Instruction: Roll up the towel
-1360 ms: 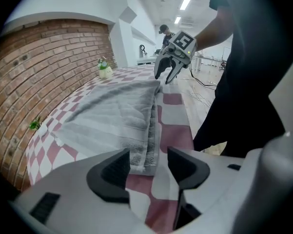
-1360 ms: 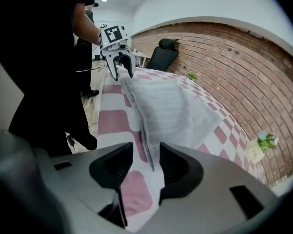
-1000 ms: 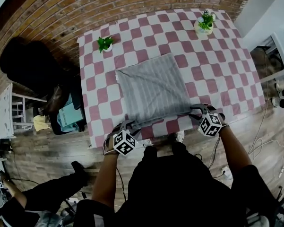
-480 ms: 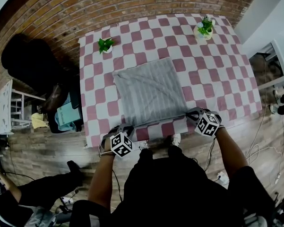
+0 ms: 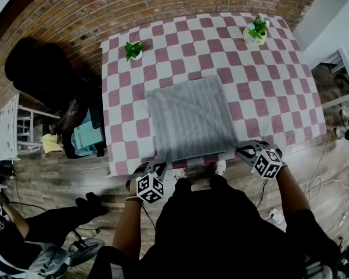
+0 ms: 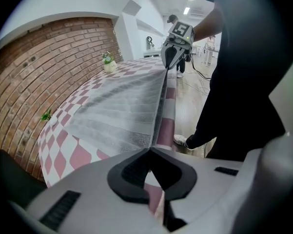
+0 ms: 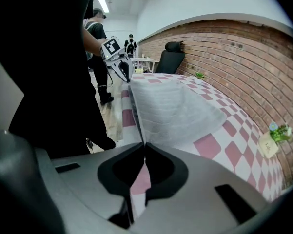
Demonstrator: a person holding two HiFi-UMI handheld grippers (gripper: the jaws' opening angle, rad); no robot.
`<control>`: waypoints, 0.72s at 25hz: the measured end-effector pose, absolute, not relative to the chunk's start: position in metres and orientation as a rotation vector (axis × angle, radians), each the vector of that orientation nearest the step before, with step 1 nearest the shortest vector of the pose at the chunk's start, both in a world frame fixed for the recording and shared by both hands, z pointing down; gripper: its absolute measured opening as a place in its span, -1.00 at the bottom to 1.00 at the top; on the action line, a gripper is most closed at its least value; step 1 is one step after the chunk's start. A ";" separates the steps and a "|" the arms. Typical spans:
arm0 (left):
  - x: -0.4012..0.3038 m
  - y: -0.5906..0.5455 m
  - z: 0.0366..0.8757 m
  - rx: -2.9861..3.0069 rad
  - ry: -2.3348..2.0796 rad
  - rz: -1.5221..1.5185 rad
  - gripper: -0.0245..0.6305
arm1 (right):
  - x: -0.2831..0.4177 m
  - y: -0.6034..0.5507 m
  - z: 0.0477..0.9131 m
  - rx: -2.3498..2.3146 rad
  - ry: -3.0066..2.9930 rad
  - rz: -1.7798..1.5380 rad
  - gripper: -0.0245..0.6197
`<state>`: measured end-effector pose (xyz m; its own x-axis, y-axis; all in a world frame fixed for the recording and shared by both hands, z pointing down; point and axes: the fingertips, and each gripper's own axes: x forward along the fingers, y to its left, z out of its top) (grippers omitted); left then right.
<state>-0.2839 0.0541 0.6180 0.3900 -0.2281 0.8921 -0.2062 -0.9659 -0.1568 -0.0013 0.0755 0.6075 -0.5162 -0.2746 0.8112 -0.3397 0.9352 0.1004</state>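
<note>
A grey striped towel [image 5: 189, 120] lies spread on the red-and-white checked table [image 5: 267, 86]. My left gripper [image 5: 157, 167] is shut on the towel's near left corner, and my right gripper [image 5: 247, 150] is shut on its near right corner. The near edge is raised off the table and stretched taut between them. In the left gripper view the towel [image 6: 122, 111] runs from the closed left gripper [image 6: 149, 149] to the right gripper [image 6: 174, 45]. In the right gripper view the towel [image 7: 170, 106] is pinched in the closed right gripper [image 7: 145, 144], with the left gripper [image 7: 119, 58] at the far end.
Two small potted plants stand at the table's far side, one left [image 5: 133, 50] and one right [image 5: 256, 28]. A black chair [image 5: 40, 74] stands left of the table. A seated person [image 5: 46, 237] is at the lower left. Cables lie on the wooden floor [image 5: 319, 167].
Both grippers have shut on the towel's near corners and lifted its near edge a little, drawing it taut toward the person.
</note>
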 end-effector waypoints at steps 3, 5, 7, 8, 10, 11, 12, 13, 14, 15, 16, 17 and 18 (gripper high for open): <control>-0.290 0.068 0.616 -2.605 0.385 -1.683 -0.91 | -0.007 0.096 0.605 0.388 -2.166 0.123 -0.90; -0.293 0.070 0.617 -2.594 0.384 -1.683 -0.91 | -0.009 0.100 0.604 0.387 -2.174 0.134 -0.90; -0.294 0.069 0.621 -2.573 0.385 -1.688 -0.91 | -0.011 0.098 0.603 0.400 -2.183 0.141 -0.90; -0.293 0.070 0.625 -2.561 0.380 -1.691 -0.91 | -0.012 0.097 0.603 0.402 -2.184 0.143 -0.90; -0.292 0.073 0.630 -2.544 0.377 -1.691 -0.91 | -0.011 0.097 0.604 0.392 -2.175 0.140 -0.90; -0.291 0.073 0.631 -2.538 0.389 -1.684 -0.90 | -0.011 0.097 0.604 0.388 -2.171 0.135 -0.90; -0.290 0.073 0.631 -2.532 0.408 -1.674 -0.89 | -0.010 0.096 0.603 0.386 -2.169 0.132 -0.90; -0.291 0.072 0.630 -2.525 0.431 -1.663 -0.88 | -0.010 0.096 0.602 0.387 -2.169 0.130 -0.90; -0.291 0.070 0.629 -2.512 0.455 -1.654 -0.88 | -0.010 0.095 0.602 0.390 -2.170 0.126 -0.90; -0.292 0.068 0.628 -2.491 0.477 -1.646 -0.88 | -0.011 0.094 0.602 0.393 -2.171 0.120 -0.90; -0.294 0.066 0.628 -2.462 0.493 -1.642 -0.87 | -0.012 0.092 0.602 0.395 -2.173 0.112 -0.90; -0.295 0.063 0.629 -2.428 0.498 -1.644 -0.86 | -0.013 0.091 0.602 0.396 -2.174 0.102 -0.90; -0.296 0.061 0.631 -2.395 0.489 -1.652 -0.84 | -0.014 0.089 0.603 0.393 -2.174 0.093 -0.90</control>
<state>-0.2957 0.0611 0.6308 0.3242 -0.3731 0.8693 -0.1602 -0.9273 -0.3382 -0.0140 0.0892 0.6027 -0.5467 -0.2456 0.8005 -0.3132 0.9466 0.0765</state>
